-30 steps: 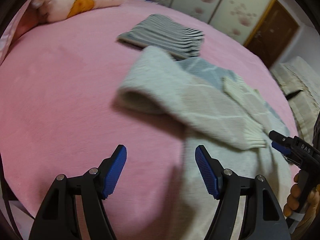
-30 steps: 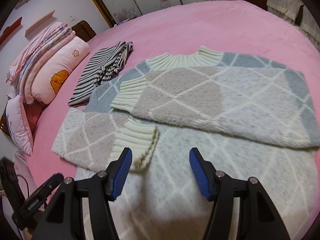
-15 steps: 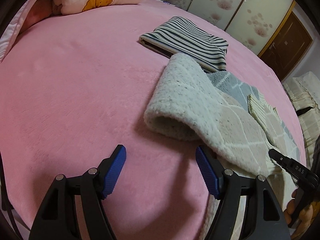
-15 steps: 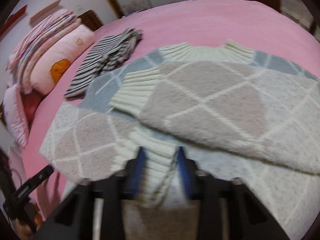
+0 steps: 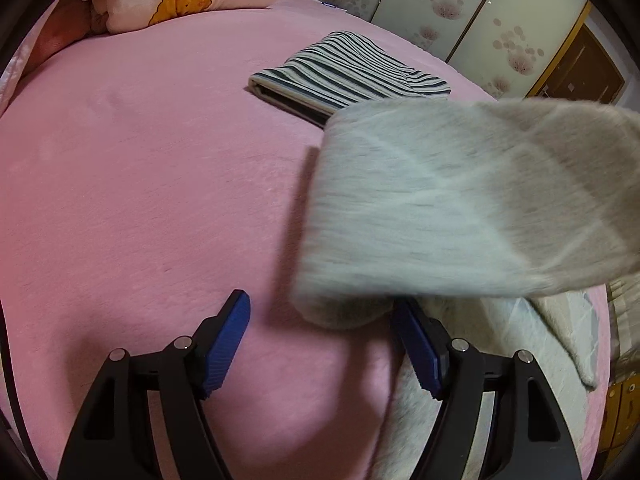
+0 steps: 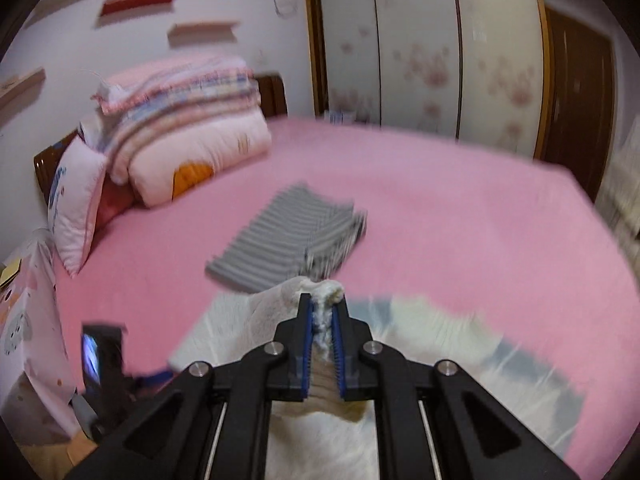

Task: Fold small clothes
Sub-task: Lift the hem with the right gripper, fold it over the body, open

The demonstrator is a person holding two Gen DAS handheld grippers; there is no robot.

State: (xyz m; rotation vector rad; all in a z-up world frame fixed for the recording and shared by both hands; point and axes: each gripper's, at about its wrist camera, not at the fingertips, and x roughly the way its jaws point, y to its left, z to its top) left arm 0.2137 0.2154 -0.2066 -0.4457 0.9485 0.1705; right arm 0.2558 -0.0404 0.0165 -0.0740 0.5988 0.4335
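Note:
A fuzzy cream, beige and grey diamond-pattern sweater [image 5: 460,208] lies on the pink bed [image 5: 140,184]. Its sleeve is lifted and hangs across the right of the left wrist view, blurred. My right gripper [image 6: 322,312] is shut on the sleeve's ribbed cream cuff [image 6: 324,292] and holds it raised above the sweater body [image 6: 320,440]. My left gripper [image 5: 320,340] is open and empty, low over the bed at the sweater's left edge; the hanging sleeve covers its right fingertip.
A folded striped garment lies further back on the bed [image 5: 348,72] and also shows in the right wrist view [image 6: 288,240]. Pillows and stacked quilts [image 6: 180,132] sit at the headboard. Wardrobe doors [image 6: 420,48] stand behind. The left gripper handle [image 6: 104,364] shows at lower left.
My right gripper closed on the sleeve cuff and lifted it up and toward the left. The sleeve now hangs in front of my left gripper, which moved slightly forward and stayed open.

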